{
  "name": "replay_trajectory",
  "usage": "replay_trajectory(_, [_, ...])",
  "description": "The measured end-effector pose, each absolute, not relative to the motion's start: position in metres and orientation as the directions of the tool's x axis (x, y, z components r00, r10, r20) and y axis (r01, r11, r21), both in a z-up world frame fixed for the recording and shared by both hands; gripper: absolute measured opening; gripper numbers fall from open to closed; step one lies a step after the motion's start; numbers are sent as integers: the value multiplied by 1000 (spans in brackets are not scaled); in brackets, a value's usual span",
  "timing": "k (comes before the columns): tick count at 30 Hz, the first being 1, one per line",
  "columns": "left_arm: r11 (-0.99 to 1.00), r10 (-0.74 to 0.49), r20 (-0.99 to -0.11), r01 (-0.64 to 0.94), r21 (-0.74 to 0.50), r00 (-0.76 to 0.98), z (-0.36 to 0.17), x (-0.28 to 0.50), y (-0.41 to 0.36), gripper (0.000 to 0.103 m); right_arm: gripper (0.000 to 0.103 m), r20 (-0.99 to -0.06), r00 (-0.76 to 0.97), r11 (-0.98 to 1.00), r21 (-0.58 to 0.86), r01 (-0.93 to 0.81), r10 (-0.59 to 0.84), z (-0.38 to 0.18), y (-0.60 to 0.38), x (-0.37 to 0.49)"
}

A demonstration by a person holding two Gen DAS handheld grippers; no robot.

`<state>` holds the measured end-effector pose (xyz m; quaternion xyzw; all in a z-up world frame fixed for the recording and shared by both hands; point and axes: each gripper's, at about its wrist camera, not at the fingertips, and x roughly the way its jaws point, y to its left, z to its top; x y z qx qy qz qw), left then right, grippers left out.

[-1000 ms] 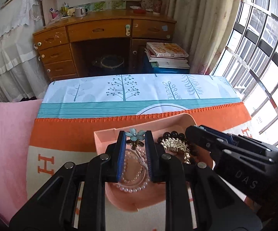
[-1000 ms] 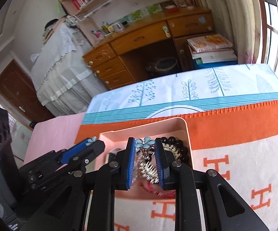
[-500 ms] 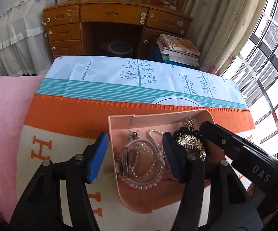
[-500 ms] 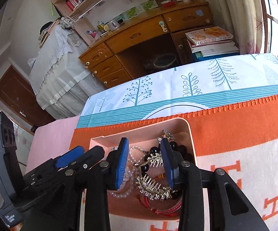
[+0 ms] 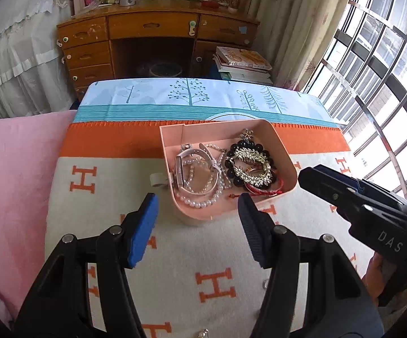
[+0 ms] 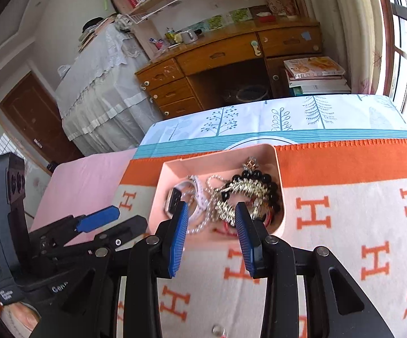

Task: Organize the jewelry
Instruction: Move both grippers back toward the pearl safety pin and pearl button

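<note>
While both grippers gape empty (left (image 5: 197, 225) wider, right (image 6: 211, 231) narrower) — jewelry fills the tray (image 5: 285, 152).

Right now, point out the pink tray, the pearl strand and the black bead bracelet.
pink tray (image 5: 283, 152), left wrist view, on its bare right wall.
pearl strand (image 5: 200, 204), left wrist view, on its near loop.
black bead bracelet (image 5: 238, 180), left wrist view, on a near bead.

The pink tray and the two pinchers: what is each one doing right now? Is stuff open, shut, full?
pink tray: upright on the blanket, full of tangled jewelry.
pearl necklace: lying inside the tray.
black bead bracelet: in the tray, under a gold piece.
left gripper: open, empty.
right gripper: open, empty.
desk drawers: shut.
</note>
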<state>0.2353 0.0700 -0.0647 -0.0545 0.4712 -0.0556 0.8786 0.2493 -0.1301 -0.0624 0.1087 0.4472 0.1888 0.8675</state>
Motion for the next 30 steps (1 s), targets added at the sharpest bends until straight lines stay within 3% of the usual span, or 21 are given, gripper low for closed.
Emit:
replay_trajectory(10, [989, -145, -812, 75, -125, 565, -44, 161, 67, 56, 35, -714, 537, 893, 333, -303, 449, -38, -139, 155])
replay_trajectory(24, [985, -141, -797, 4, -171, 587, -84, 61, 81, 56, 35, -699, 570, 900, 289, -327, 432, -53, -143, 65])
replay_trajectory(30, [980, -138, -843, -51, -191, 520, -122, 57, 94, 40, 35, -719, 546, 900, 298, -317, 430, -81, -146, 53])
